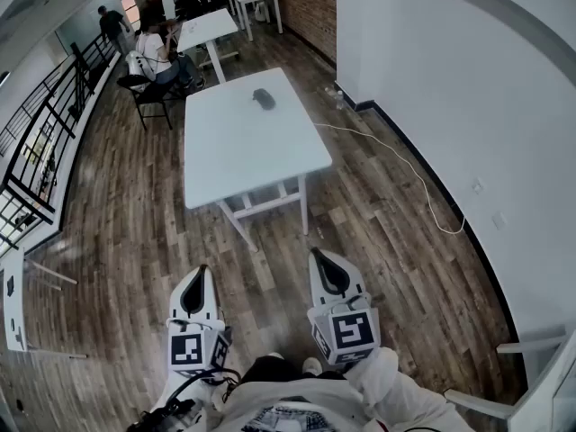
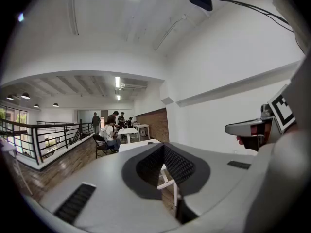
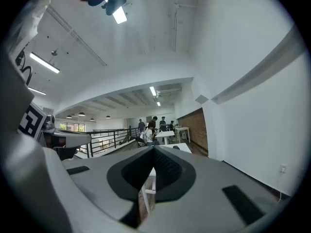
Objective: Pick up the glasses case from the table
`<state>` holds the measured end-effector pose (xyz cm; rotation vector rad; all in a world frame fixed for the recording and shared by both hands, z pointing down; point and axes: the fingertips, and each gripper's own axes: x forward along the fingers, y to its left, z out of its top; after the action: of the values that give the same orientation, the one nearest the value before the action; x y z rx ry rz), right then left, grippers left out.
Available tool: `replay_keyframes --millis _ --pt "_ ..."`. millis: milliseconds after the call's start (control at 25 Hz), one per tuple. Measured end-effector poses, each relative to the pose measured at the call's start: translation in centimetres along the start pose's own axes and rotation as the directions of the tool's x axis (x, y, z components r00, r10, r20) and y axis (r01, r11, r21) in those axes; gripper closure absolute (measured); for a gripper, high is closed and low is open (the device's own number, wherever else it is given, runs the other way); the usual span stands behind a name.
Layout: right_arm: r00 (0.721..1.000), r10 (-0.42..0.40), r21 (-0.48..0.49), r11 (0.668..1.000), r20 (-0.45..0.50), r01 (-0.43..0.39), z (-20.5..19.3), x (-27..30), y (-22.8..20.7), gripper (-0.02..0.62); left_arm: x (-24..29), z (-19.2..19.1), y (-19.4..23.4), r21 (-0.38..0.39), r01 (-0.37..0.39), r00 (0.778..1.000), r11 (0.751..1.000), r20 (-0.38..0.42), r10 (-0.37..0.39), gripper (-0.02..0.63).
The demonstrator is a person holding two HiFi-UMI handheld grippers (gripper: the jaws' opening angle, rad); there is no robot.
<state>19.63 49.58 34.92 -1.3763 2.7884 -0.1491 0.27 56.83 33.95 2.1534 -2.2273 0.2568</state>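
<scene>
Dark glasses case (image 1: 264,99) lies on the white bench (image 1: 225,169), well ahead of the closed, empty fingers of left gripper (image 1: 199,275) and right gripper (image 1: 324,261), apparently marginally nearer the right; long axis indiscernible.

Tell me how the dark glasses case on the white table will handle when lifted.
The glasses case looks small and rounded, so it is probably light and may slip from a loose pinch. It lies low on the table, so it is unlikely to tip. It is too distant to judge stiffness.
</scene>
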Motion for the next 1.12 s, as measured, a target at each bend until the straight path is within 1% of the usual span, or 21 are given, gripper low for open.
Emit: replay_keyframes --millis 200,280,400,520,600,680,800,960,1120 --pt "1.0 -0.01 -0.007 1.0 0.006 0.01 0.2 2.1 -2.0 0.591 3.1 0.4 0.5 -0.004 -0.007 1.0 1.0 0.012 0.007 0.578" --pt "1.0 -0.017 -0.013 1.0 0.01 0.017 0.1 3.8 -2.8 0.591 5.2 0.4 1.0 -0.008 -0.004 1.0 1.0 0.025 0.005 0.578" --pt "0.999 -0.035 -0.023 0.999 0.002 0.035 -0.7 7.6 -4.2 0.591 9.6 -0.2 1.6 -0.003 0.022 0.999 1.0 0.039 -0.022 0.578" --pt "0.998 -0.058 -0.034 0.998 -0.039 0.056 -2.2 13.3 -6.2 0.591 16.3 -0.7 2.5 0.015 0.057 0.997 0.998 0.047 -0.058 0.578" --pt "0.996 -0.062 -0.05 0.997 -0.06 0.059 -2.5 18.1 -7.3 0.591 21.7 -0.4 3.5 0.008 0.084 0.995 0.996 0.045 -0.085 0.578" --pt "0.996 -0.056 -0.075 0.996 -0.07 0.051 -1.8 23.5 -8.4 0.591 27.4 0.2 4.8 -0.009 0.112 0.993 0.994 0.041 -0.112 0.578" --pt "0.996 -0.049 -0.105 0.994 -0.069 0.041 0.2 32.0 -10.4 0.591 35.5 1.6 7.5 -0.028 0.143 0.989 0.989 0.039 -0.142 0.578" --pt "0.997 -0.06 -0.11 0.992 -0.055 0.054 2.0 41.2 -12.2 0.591 43.9 3.1 11.8 -0.033 0.144 0.989 0.989 0.031 -0.143 0.578" --pt "0.996 -0.054 -0.069 0.996 -0.066 0.049 2.1 47.3 -13.5 0.591 50.1 1.6 15.3 -0.044 0.123 0.992 0.991 -0.022 -0.124 0.578"
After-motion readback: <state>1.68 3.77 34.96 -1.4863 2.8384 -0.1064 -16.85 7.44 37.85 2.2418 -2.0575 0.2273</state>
